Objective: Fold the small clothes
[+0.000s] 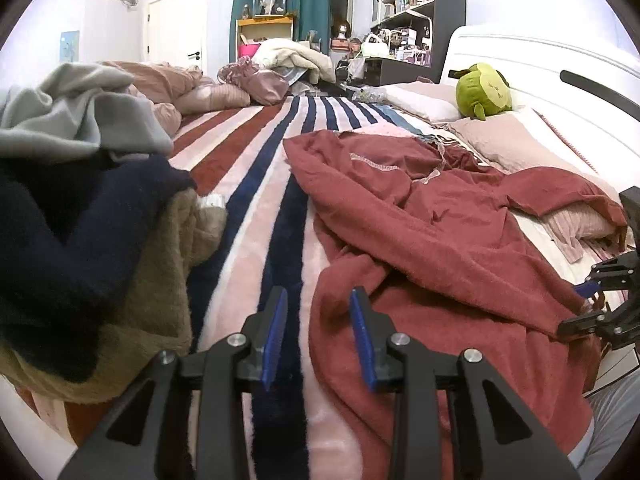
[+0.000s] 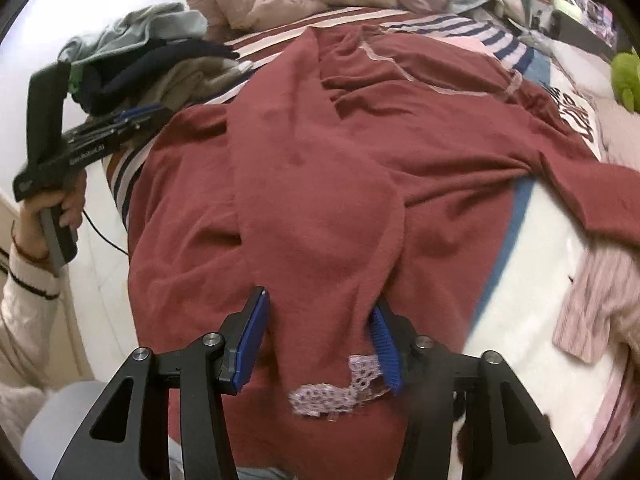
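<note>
Left gripper [image 1: 319, 336] hangs over the near edge of the bed with its blue-padded jaws parted and nothing between them; below the gap run the dark and pink stripes of the striped blanket [image 1: 256, 168]. Right gripper [image 2: 320, 338] stands with its jaws parted too, and a fold of the red garment [image 2: 320, 168] lies in the gap. Its right-hand pad touches the cloth edge, the left-hand pad stands clear of it, so no pinch is seen. A strip of pale lace trim [image 2: 340, 384] on the garment lies just below the right gripper's fingertips.

Red garment is spread, rumpled and unfolded, across the near half of the bed, over the striped blanket, with one sleeve reaching out to the right toward the pillows. More lace edging shows near its far end.

Person's hand [image 2: 52, 220] grips the handle of the left tool at the left of the right wrist view; a cream sleeve with dark stripes covers the forearm.

Pile of clothes [image 1: 88, 200] sits on the left side of the bed: grey on top, navy beneath, tan fleece at the bottom. It lies apart from the red garment.

Green plush toy [image 1: 482, 90] rests against the white headboard above a pink pillow [image 1: 516, 140]. Pink bedding is heaped at the far end
</note>
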Available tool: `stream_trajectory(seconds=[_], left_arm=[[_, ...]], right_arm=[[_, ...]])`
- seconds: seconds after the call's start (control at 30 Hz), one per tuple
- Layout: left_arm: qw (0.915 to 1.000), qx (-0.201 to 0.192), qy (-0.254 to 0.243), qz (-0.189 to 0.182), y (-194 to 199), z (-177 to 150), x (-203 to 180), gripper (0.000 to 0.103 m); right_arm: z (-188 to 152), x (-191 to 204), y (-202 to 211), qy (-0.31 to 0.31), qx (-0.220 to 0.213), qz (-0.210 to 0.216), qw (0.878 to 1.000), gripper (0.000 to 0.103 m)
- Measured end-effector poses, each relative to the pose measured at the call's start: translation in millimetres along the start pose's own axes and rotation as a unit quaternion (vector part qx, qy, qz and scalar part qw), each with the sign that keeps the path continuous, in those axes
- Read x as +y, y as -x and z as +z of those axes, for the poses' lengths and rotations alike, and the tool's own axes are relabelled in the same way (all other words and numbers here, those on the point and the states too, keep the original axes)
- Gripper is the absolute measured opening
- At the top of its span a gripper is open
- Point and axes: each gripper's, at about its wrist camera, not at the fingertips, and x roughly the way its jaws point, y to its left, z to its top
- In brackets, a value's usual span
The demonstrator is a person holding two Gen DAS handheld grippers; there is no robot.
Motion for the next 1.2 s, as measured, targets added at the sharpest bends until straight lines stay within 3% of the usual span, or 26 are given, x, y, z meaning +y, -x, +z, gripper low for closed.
stream_trajectory(seconds=[0.07,0.17,0.37,0.47,0.6,0.7,0.73,0.77,0.8,0.9,1.0,1.03,1.1,1.13,1.2], left_arm=[[1.0000,-0.003,-0.002,0.000,1.4,0.4,-0.3,0.030],[0.9999,-0.006,-0.008,0.003,3.8,0.8,-2.2,0.031],[0.9998,-0.008,-0.014,0.008,5.6,4.5,-0.6,0.031],[0.9998,-0.009,-0.017,0.008,2.2,8.3,-0.3,0.031],[0.9998,0.000,-0.022,-0.002,-8.9,12.0,-5.0,0.032],[0.9993,0.009,-0.030,-0.023,-21.9,17.2,-10.5,0.042],[0.9989,0.010,-0.036,-0.029,-26.7,20.5,-11.9,0.044],[0.9986,0.010,-0.044,-0.027,-31.6,25.4,-13.3,0.044],[0.9983,0.011,-0.053,-0.020,-36.7,31.3,-14.6,0.044],[0.9970,0.018,-0.072,-0.022,-55.9,52.0,-15.6,0.046],[0.9961,0.031,-0.076,-0.032,-81.7,70.9,-16.4,0.046],[0.9955,0.037,-0.082,-0.029,-92.5,76.6,-17.8,0.046],[0.9939,0.047,-0.098,-0.018,-113.8,85.2,-20.1,0.046],[0.9936,0.050,-0.100,-0.014,-121.4,87.7,-19.4,0.046],[0.9931,0.062,-0.098,-0.018,-136.3,89.9,-14.8,0.045]], right_arm=[[2.1,0.7,-9.8,0.005,0.019,-0.041,0.999,0.004],[4.6,1.2,-5.6,0.013,0.010,-0.072,0.997,0.002],[2.0,-14.6,58.3,-0.034,-0.055,-0.115,0.991,0.001],[-6.2,-23.5,73.3,-0.053,-0.044,-0.117,0.991,0.001],[-32.2,-38.1,61.6,-0.104,0.006,-0.061,0.993,0.001],[-44.8,-39.7,50.4,-0.117,0.023,-0.028,0.992,0.005],[-43.9,-39.9,52.3,-0.116,0.020,-0.031,0.993,0.020],[-40.7,-39.5,57.5,-0.115,0.009,-0.040,0.993,0.040],[-32.9,-39.9,67.3,-0.109,-0.016,-0.057,0.992,0.049],[-8.7,-38.6,80.3,-0.091,-0.051,-0.057,0.993,0.053],[25.3,-38.9,63.1,-0.063,-0.054,-0.045,0.996,0.052],[35.9,-40.7,53.6,-0.055,-0.051,-0.045,0.996,0.051],[57.2,-46.5,28.2,-0.038,-0.039,-0.042,0.998,0.031],[66.5,-48.4,14.4,-0.030,-0.029,-0.040,0.998,0.008],[82.2,-51.8,-10.6,-0.013,-0.016,-0.023,1.000,0.006]])
